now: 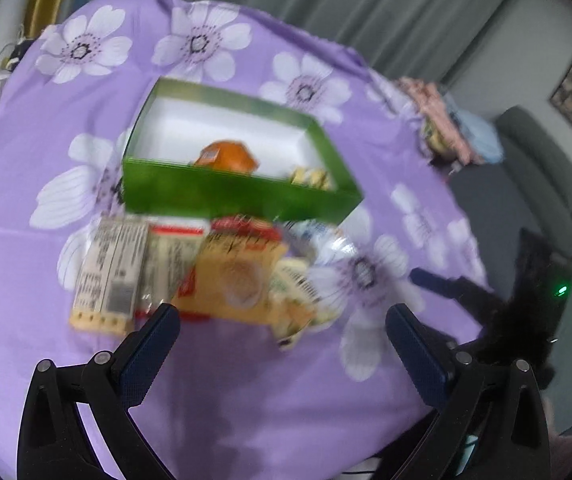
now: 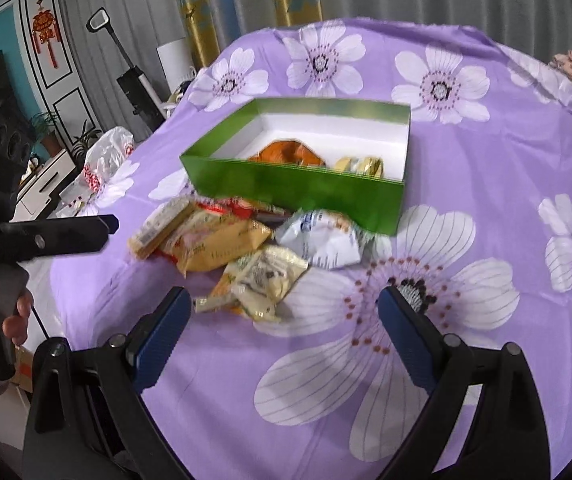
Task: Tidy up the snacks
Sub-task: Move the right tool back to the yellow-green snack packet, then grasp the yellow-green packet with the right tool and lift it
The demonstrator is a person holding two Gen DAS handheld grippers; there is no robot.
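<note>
A green box [image 1: 230, 194] with a white inside stands on the purple flowered cloth; it also shows in the right wrist view [image 2: 286, 186]. Inside lie an orange packet [image 1: 228, 156] [image 2: 286, 152] and small gold-wrapped pieces [image 1: 312, 178] [image 2: 362, 166]. A pile of snack packets [image 1: 190, 272] [image 2: 226, 244] lies in front of the box. My left gripper [image 1: 282, 316] is open and empty, just short of the pile. My right gripper [image 2: 282, 300] is open and empty over the nearest pale packet [image 2: 266, 280]. The left gripper also shows in the right wrist view [image 2: 66, 232].
A white-blue packet [image 2: 322, 238] lies at the pile's right. A plastic bag [image 2: 104, 160] sits at the cloth's left edge. Folded pink fabric [image 1: 438, 116] lies at the far right edge. A grey sofa [image 1: 546, 184] stands beyond.
</note>
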